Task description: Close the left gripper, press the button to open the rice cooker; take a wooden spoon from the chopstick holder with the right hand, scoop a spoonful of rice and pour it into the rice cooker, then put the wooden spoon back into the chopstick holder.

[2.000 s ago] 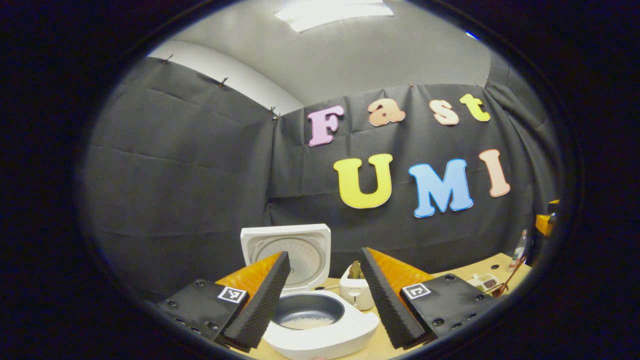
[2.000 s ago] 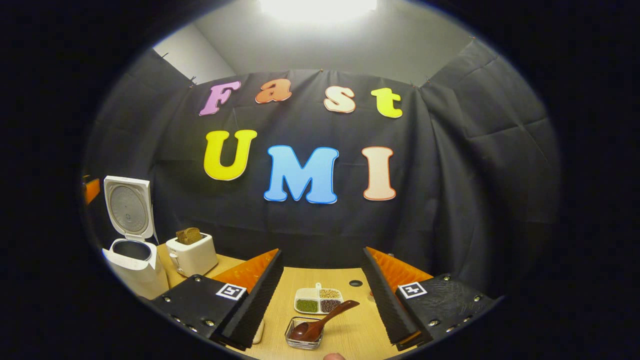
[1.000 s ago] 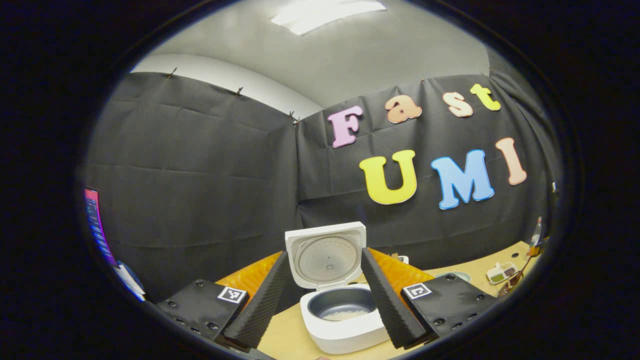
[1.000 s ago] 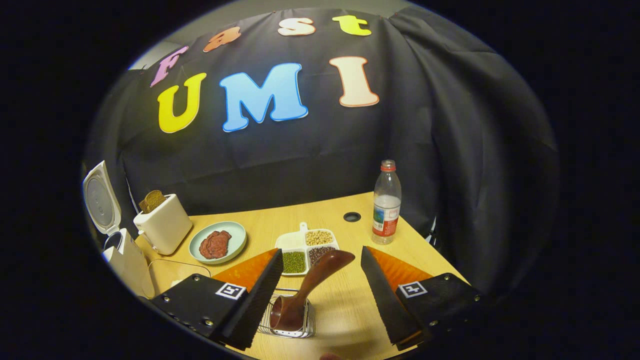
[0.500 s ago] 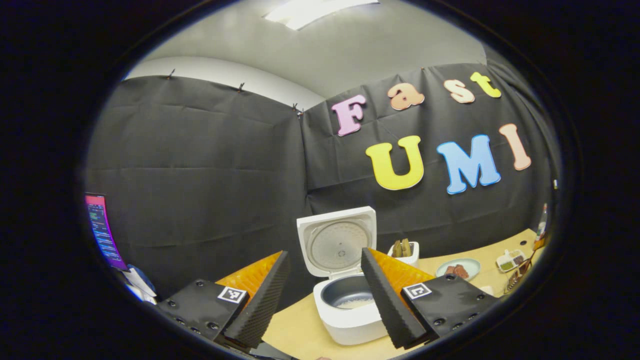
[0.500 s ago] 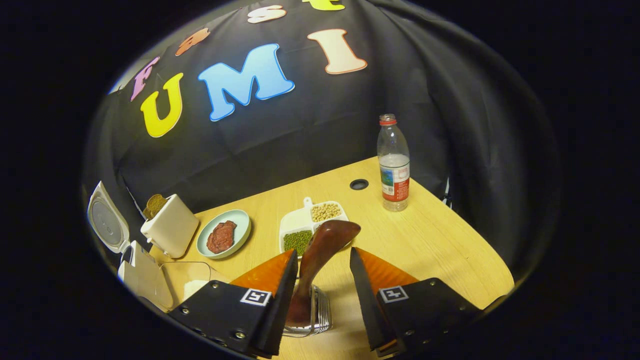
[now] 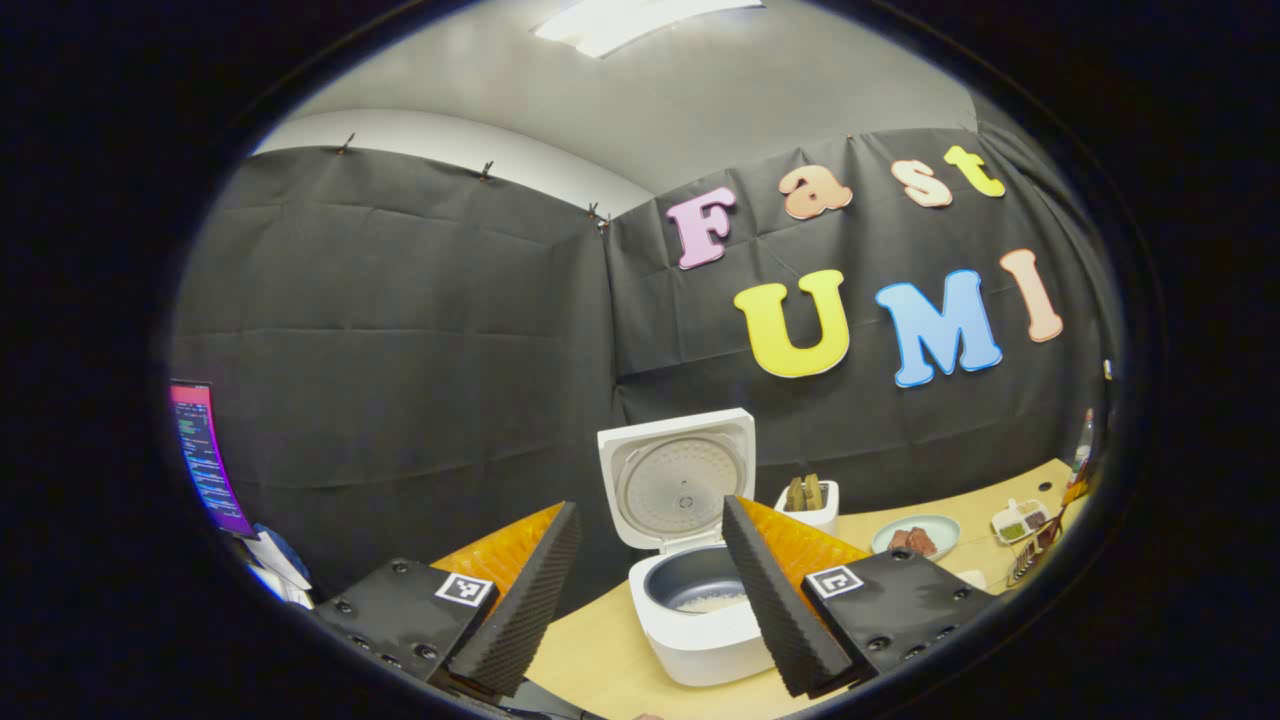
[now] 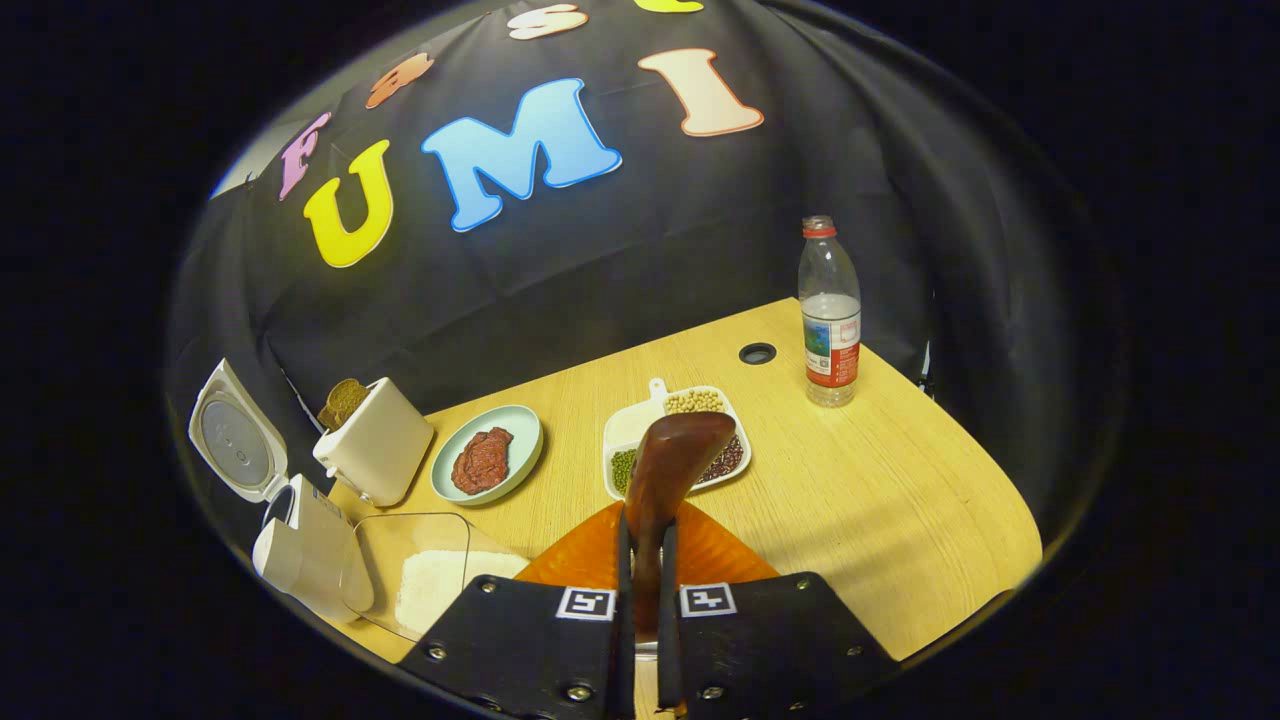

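The white rice cooker (image 7: 700, 640) stands open, lid (image 7: 680, 480) up, with some rice in its dark pot. My left gripper (image 7: 650, 508) hovers open in front of it, holding nothing. My right gripper (image 8: 645, 525) is shut on the handle of the dark wooden spoon (image 8: 670, 450), which sticks up between the fingers; the spoon's bowl and the chopstick holder are hidden beneath them. A clear container of white rice (image 8: 430, 575) sits left of the gripper, next to the rice cooker (image 8: 300, 545).
On the wooden table (image 8: 900, 500) stand a white toaster (image 8: 375, 440) with bread, a pale plate (image 8: 488, 465) of red food, a divided tray (image 8: 640, 420) of beans and a water bottle (image 8: 830, 310). A monitor (image 7: 205, 455) glows at the left.
My right gripper has shut on the spoon handle, which stood loose between open fingers half a second ago. The left gripper has barely moved and stays open.
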The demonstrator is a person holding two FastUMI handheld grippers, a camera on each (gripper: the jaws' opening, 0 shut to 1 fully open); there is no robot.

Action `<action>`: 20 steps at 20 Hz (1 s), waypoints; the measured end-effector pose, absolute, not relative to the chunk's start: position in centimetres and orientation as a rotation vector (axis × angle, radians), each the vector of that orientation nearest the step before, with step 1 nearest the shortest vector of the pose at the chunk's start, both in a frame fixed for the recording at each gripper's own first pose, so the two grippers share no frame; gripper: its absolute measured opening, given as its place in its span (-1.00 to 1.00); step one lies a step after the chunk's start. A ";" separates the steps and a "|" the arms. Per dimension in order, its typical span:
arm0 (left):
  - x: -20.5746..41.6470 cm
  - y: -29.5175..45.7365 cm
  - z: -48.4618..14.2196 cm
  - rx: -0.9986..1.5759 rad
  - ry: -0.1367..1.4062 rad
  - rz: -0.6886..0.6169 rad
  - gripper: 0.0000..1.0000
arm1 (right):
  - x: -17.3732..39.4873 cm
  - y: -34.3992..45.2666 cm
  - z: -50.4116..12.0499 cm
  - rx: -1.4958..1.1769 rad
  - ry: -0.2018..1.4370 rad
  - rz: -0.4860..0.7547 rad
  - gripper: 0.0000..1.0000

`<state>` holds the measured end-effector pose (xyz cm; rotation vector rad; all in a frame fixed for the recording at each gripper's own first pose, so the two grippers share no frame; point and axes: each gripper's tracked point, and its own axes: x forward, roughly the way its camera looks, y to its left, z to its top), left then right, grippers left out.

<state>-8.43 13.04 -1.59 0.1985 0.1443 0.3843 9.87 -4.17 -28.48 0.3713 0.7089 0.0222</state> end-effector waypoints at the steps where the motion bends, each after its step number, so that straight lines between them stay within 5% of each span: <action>1: -8.4 13.2 -1.7 0.193 0.144 0.383 1.00 | 9.9 -4.1 -27.6 0.372 0.695 0.019 -0.81; 12: -8.2 15.2 -2.7 0.167 0.146 0.362 1.00 | 10.7 -0.8 -18.6 0.293 0.514 0.061 -0.82; 20: -8.7 17.9 -3.3 0.147 0.153 0.363 1.00 | 10.5 6.3 -17.7 0.278 0.500 0.145 -0.82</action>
